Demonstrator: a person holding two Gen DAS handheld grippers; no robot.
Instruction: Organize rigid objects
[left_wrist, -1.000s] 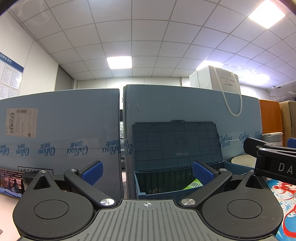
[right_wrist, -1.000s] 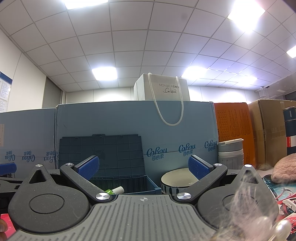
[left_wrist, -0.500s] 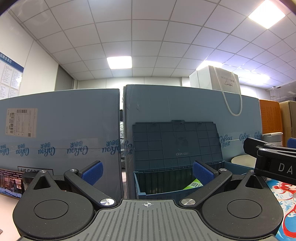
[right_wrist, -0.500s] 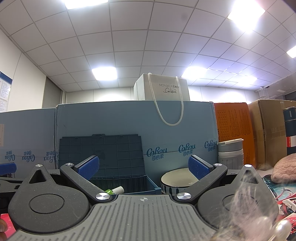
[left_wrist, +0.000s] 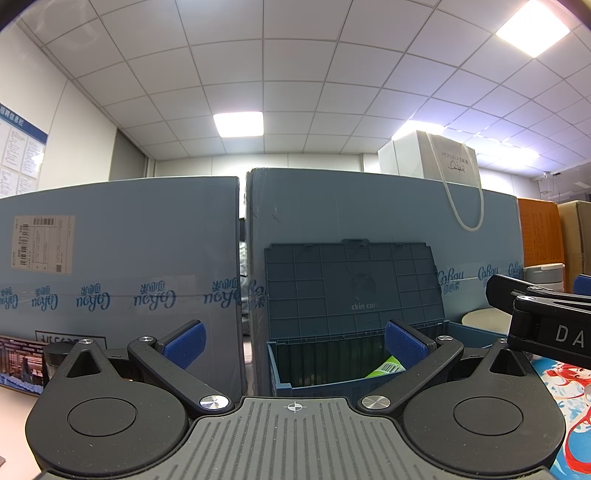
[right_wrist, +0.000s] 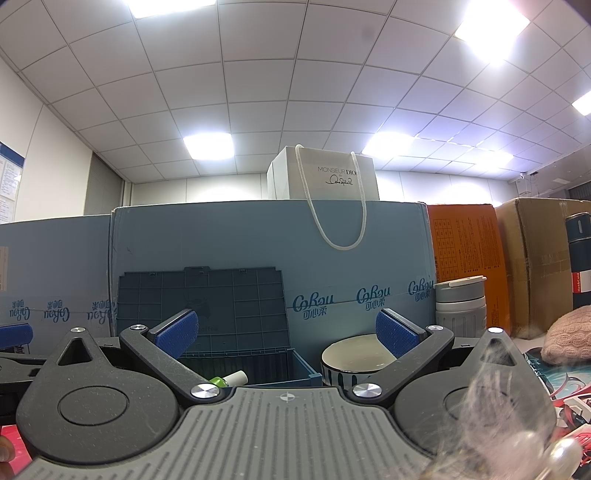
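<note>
A dark blue storage crate (left_wrist: 317, 384) stands ahead with its ribbed lid (left_wrist: 351, 284) raised against the boxes behind. A green tube (left_wrist: 386, 367) lies inside it; in the right wrist view the crate (right_wrist: 273, 365) shows the tube's white cap (right_wrist: 232, 378). A cream bowl with a striped side (right_wrist: 351, 360) sits just right of the crate. My left gripper (left_wrist: 293, 341) is open and empty, facing the crate. My right gripper (right_wrist: 286, 332) is open and empty too, between crate and bowl. Its black arm (left_wrist: 535, 310) juts into the left wrist view.
Tall blue cartons (left_wrist: 122, 258) wall off the back, with a white paper bag (right_wrist: 325, 177) on top. A grey lidded container (right_wrist: 460, 306), orange box (right_wrist: 465, 247), brown carton (right_wrist: 532, 251), dark flask (right_wrist: 578, 258) and pink knit item (right_wrist: 570, 338) stand right. A printed mat (left_wrist: 565, 387) covers the table.
</note>
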